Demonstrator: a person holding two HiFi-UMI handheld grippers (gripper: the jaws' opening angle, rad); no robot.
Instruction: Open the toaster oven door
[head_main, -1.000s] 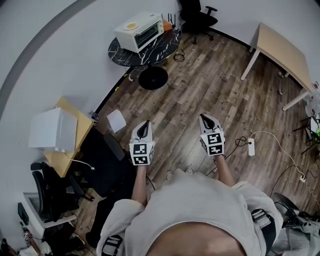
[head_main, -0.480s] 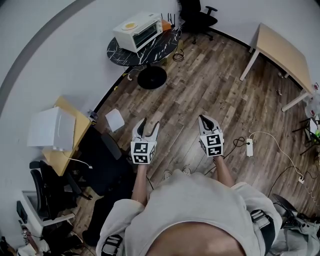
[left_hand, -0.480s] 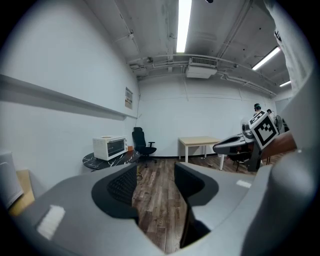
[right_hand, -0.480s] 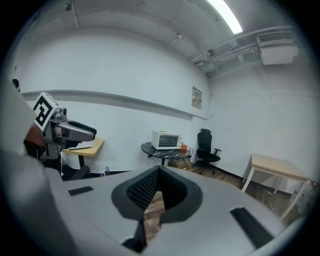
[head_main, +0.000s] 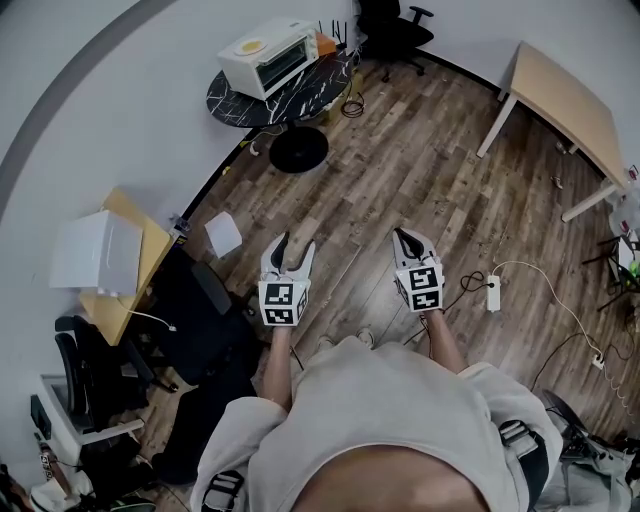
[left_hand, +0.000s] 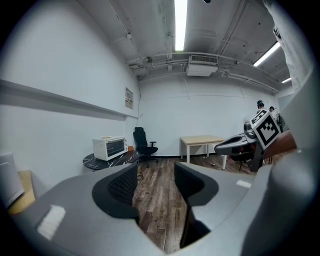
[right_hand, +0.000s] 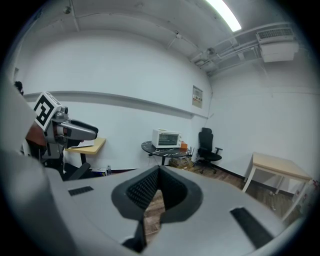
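Observation:
A white toaster oven (head_main: 268, 55) stands far off on a round black marble table (head_main: 262, 100), its door closed; it also shows small in the left gripper view as the toaster oven (left_hand: 110, 147) and in the right gripper view as the toaster oven (right_hand: 166, 138). My left gripper (head_main: 294, 248) hangs over the wood floor, well short of the table; its jaws have just opened and nothing is between them (left_hand: 156, 182). To its right, my right gripper (head_main: 403, 236) is shut and holds nothing, its pads meeting at the tips (right_hand: 159, 171).
A black office chair (head_main: 395, 30) sits behind the round table. A light wooden table (head_main: 565, 100) stands at the right. A power strip (head_main: 492, 293) and cables lie on the floor right of me. A desk with a white box (head_main: 90, 255) is at the left.
The left gripper's jaws went from shut to wide open. Both grippers and the view shifted forward over the floor toward the round table.

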